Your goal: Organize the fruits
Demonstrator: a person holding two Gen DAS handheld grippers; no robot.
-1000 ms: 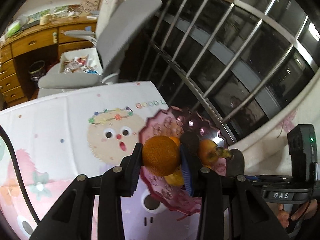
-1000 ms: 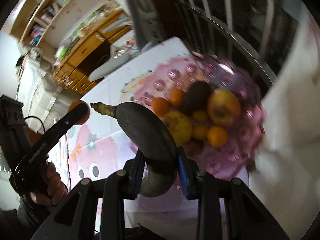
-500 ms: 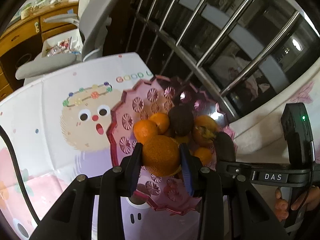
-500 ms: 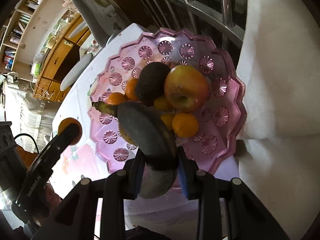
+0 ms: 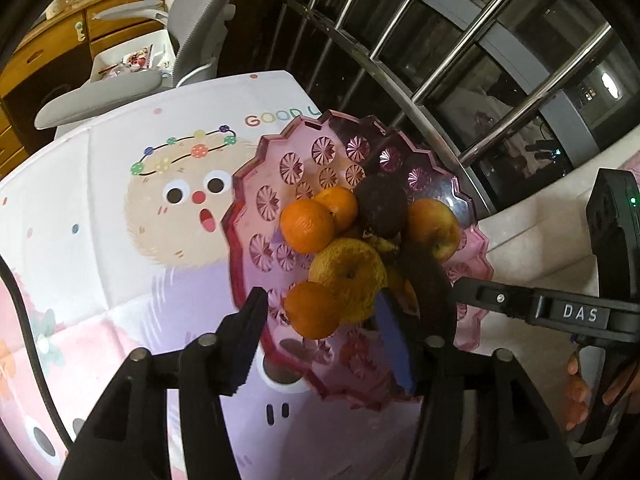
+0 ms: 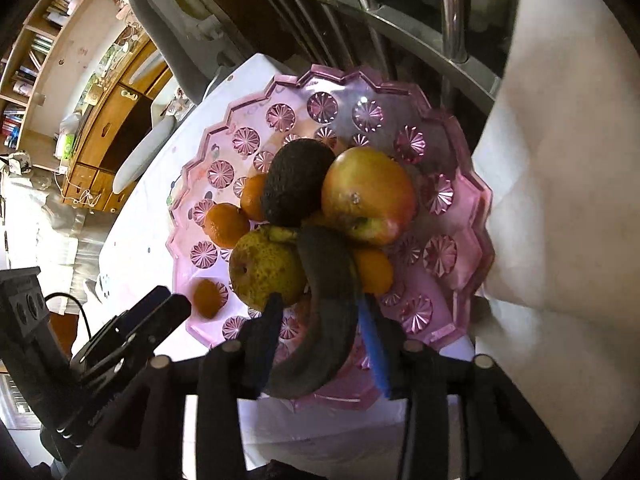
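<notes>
Release under way: left gripper (image 5: 316, 334) jaws are opening around a mandarin (image 5: 311, 310), right gripper (image 6: 320, 334) jaws opening around a blackened banana (image 6: 324, 308), both fruits settling into the pink bowl (image 6: 460, 216).

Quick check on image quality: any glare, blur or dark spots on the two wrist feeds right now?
Left wrist view: strong fisheye bending of the window bars, a glare patch on the pink bowl rim, fruit sharp, corners black. Right wrist view: room at left blown out bright, white cloth soft, blackened banana dark with little detail, bowl highlight near the top.
</notes>
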